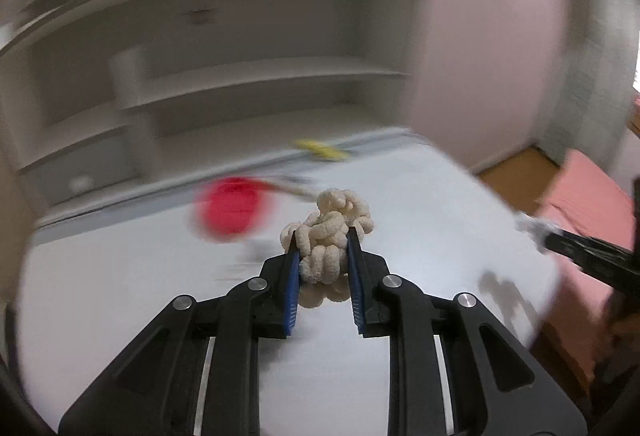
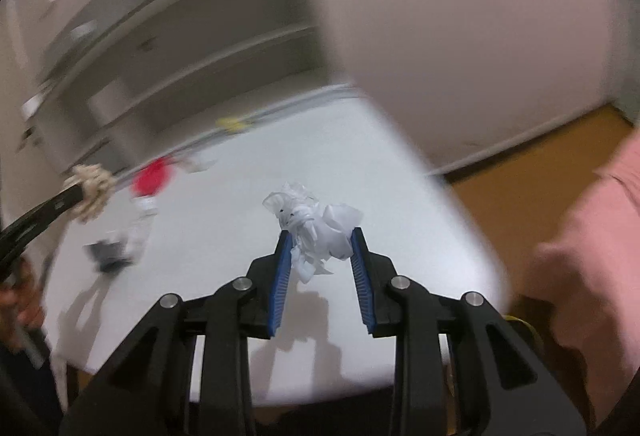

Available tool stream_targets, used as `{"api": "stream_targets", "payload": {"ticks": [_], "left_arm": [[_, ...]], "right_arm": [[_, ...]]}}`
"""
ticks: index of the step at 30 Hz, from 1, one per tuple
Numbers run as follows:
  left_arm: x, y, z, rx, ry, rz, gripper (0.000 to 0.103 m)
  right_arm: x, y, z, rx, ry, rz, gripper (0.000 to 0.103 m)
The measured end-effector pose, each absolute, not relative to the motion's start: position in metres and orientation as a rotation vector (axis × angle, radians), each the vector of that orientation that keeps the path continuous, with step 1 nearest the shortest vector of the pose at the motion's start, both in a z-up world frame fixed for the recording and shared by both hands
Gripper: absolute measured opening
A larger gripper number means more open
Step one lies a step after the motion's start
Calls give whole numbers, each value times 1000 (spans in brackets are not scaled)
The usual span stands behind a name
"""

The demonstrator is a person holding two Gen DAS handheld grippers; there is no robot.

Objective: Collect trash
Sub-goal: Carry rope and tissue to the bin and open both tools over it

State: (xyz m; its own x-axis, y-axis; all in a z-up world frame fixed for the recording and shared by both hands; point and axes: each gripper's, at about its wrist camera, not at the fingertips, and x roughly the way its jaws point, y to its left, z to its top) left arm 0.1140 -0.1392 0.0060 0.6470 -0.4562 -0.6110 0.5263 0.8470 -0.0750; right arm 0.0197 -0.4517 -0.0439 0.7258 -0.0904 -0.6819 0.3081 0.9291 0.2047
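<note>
My left gripper (image 1: pixel 323 236) is shut on a cream knotted lump of trash (image 1: pixel 330 226) and holds it above the white table (image 1: pixel 420 204). It also shows in the right wrist view (image 2: pixel 90 190) at the left. My right gripper (image 2: pixel 320 236) is shut on a crumpled white wad of paper and plastic (image 2: pixel 316 226) above the table (image 2: pixel 400 196). A red round object (image 1: pixel 230 208) lies on the table behind, blurred; it shows in the right view too (image 2: pixel 152 176). A yellow item (image 1: pixel 320 149) lies near the table's far edge.
Grey wall shelves (image 1: pixel 240 84) stand behind the table. A clear bottle-like item (image 2: pixel 142 224) and a dark scrap (image 2: pixel 108 256) lie at the table's left. A pink bed (image 1: pixel 580 204) stands right of the table over a wooden floor (image 2: pixel 540 164). Both views are motion-blurred.
</note>
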Motion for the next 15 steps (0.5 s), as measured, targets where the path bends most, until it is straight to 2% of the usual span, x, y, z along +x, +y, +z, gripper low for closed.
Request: {"api": "stream_targets", "payload": {"ticks": [9, 15], "left_arm": [[-10, -354, -21, 242, 673, -1014, 20], [-63, -430, -61, 360, 684, -1138, 20]], "right_arm": [[-99, -580, -112, 468, 793, -638, 30], [-144, -645, -187, 636, 918, -753, 30]]}}
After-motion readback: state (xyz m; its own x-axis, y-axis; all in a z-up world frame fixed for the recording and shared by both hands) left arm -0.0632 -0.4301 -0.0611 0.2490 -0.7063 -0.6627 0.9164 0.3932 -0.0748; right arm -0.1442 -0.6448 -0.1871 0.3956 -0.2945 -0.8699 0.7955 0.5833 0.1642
